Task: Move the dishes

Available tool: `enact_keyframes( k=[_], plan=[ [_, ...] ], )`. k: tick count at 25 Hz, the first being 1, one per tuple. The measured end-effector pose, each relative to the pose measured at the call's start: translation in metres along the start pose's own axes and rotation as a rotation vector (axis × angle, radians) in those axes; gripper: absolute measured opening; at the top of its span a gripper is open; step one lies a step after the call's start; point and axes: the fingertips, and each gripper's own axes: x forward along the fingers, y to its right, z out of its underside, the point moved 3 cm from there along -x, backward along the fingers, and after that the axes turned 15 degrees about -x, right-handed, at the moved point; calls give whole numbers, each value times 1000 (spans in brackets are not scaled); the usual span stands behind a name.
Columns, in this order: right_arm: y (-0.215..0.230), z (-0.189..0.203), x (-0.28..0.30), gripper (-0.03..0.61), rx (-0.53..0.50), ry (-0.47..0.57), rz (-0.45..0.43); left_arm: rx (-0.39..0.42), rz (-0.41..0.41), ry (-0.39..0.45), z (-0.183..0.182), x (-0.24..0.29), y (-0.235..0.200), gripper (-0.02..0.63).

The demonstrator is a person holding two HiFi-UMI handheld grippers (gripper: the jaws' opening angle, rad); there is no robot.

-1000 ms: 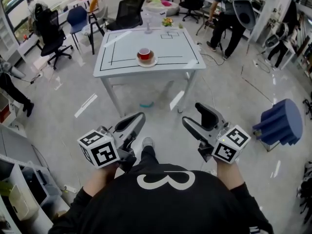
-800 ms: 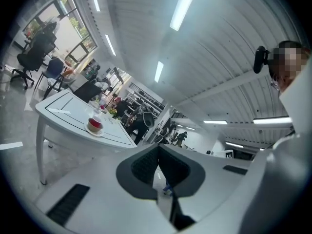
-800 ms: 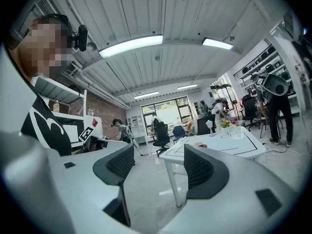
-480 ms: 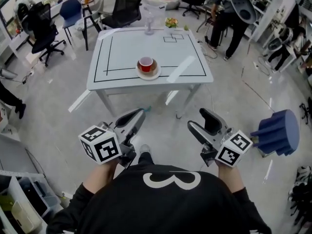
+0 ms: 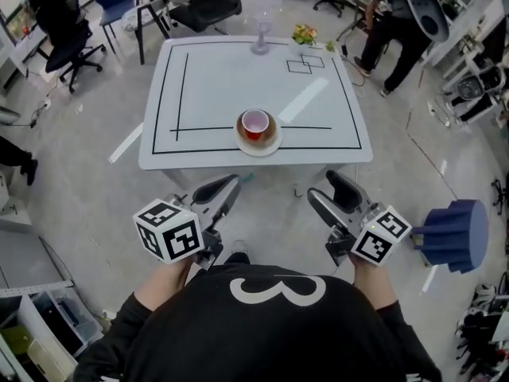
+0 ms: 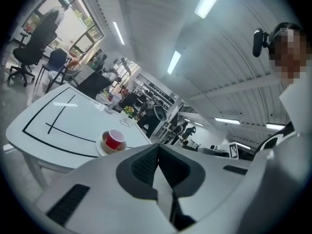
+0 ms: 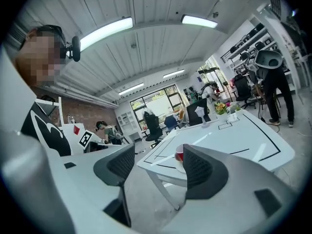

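A red cup (image 5: pixel 255 122) stands in a brown saucer on a white plate, near the front edge of the white table (image 5: pixel 207 86) marked with black lines. The left gripper view shows the cup (image 6: pixel 114 139) ahead and to the left; in the right gripper view the cup (image 7: pixel 179 154) is half hidden behind a finger. Both grippers hang in front of the table, short of its edge. My left gripper (image 5: pixel 226 185) is shut with nothing in it, its pads pressed together (image 6: pixel 157 152). My right gripper (image 5: pixel 328 191) is open and holds nothing (image 7: pixel 158 167).
A wine glass (image 5: pixel 261 24) and a small bunch of flowers (image 5: pixel 305 34) stand at the table's far edge. Office chairs (image 5: pixel 208 2) ring the far side. A person (image 5: pixel 402 30) stands at the back right. A blue ribbed object (image 5: pixel 449 231) sits on the floor to my right.
The table and cup have come closer and lower in the head view as I walked toward them. Both grippers keep their pose: left shut, right open.
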Motion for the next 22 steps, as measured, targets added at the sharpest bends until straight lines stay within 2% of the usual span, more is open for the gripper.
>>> enact_keyframes(
  k=[5, 10, 22],
  plan=[
    [31, 6, 54, 285, 28, -47, -10, 20, -38, -20, -29, 22, -36, 3],
    [49, 17, 87, 279, 91, -76, -31, 23, -53, -49, -43, 40, -59, 3],
    [60, 16, 138, 267, 46, -134, -84, 38, -92, -43, -59, 49, -86, 3]
  ],
)
